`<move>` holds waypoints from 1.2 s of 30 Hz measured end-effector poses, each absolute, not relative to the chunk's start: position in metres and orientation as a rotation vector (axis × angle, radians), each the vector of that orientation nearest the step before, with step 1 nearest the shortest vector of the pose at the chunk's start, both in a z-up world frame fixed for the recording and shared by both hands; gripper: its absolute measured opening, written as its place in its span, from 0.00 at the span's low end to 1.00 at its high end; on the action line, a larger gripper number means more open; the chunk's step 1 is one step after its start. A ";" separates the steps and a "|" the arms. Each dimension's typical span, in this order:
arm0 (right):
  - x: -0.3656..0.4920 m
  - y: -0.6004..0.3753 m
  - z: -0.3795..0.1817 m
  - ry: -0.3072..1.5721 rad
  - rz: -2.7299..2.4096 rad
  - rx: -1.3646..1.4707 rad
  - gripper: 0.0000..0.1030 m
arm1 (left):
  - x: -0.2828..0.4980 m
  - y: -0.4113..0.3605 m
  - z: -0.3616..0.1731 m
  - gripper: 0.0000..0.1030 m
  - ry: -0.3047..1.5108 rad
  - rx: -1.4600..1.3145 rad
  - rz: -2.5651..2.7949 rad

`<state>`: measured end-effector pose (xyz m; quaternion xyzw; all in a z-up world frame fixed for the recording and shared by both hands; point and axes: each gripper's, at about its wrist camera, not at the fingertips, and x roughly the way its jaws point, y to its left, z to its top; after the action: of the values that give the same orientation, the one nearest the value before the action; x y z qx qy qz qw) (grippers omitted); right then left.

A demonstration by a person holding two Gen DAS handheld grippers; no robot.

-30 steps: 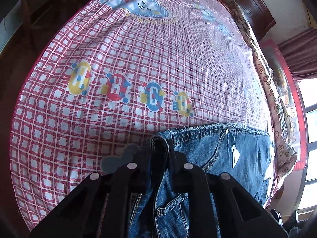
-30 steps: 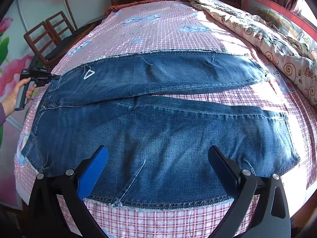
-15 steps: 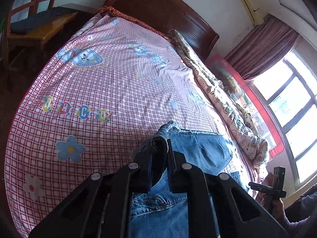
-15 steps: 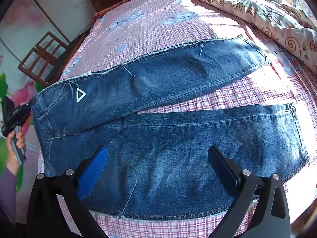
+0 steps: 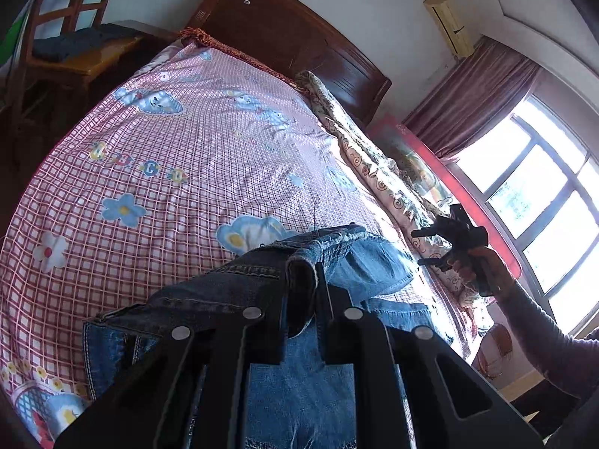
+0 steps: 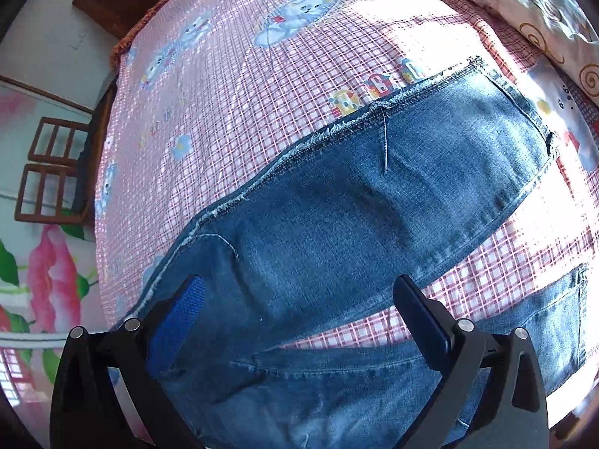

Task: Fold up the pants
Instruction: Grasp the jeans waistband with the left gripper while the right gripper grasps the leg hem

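Observation:
Blue jeans (image 6: pixel 355 202) lie spread on a pink checked bed sheet (image 6: pixel 232 86), with two legs apart and sheet showing between them. My left gripper (image 5: pixel 303 280) is shut on the jeans' waistband edge (image 5: pixel 299 262) and holds it lifted off the bed, with denim draping down below it. My right gripper (image 6: pixel 299 299) is open and empty, hovering close above the far leg. It also shows in the left wrist view (image 5: pixel 445 239), held in a hand at the right.
A rolled patterned quilt (image 5: pixel 378 172) lies along the bed's far side by the window. A dark wooden headboard (image 5: pixel 284 37) stands at the back. A wooden chair (image 5: pixel 75 41) stands left of the bed.
My left gripper has lifted the waistband higher and swung it over the bed. My right gripper has moved forward and lower over the far leg, staying open.

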<state>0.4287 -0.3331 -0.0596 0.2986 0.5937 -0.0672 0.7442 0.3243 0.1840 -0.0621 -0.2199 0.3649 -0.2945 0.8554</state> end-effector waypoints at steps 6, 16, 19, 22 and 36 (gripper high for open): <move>0.489 -0.327 -0.093 1.387 -0.250 0.725 0.97 | 0.310 0.179 -0.068 0.10 0.747 -0.474 -0.620; 0.517 -0.308 -0.144 1.481 -0.280 0.865 0.78 | 0.296 0.188 -0.077 0.10 0.714 -0.509 -0.632; 0.522 -0.308 -0.152 1.477 -0.305 0.883 0.67 | 0.296 0.189 -0.078 0.11 0.717 -0.512 -0.631; 0.523 -0.309 -0.149 1.424 -0.285 0.872 0.01 | 0.299 0.192 -0.078 0.11 0.714 -0.516 -0.619; 0.403 -0.307 -0.047 1.122 0.008 0.826 0.01 | 0.311 0.237 -0.056 0.12 0.631 -0.453 -0.453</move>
<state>0.4033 -0.3074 -0.0468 0.3802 0.5167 0.0035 0.7671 0.3106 0.2373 -0.0556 -0.2191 0.3049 -0.2189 0.9006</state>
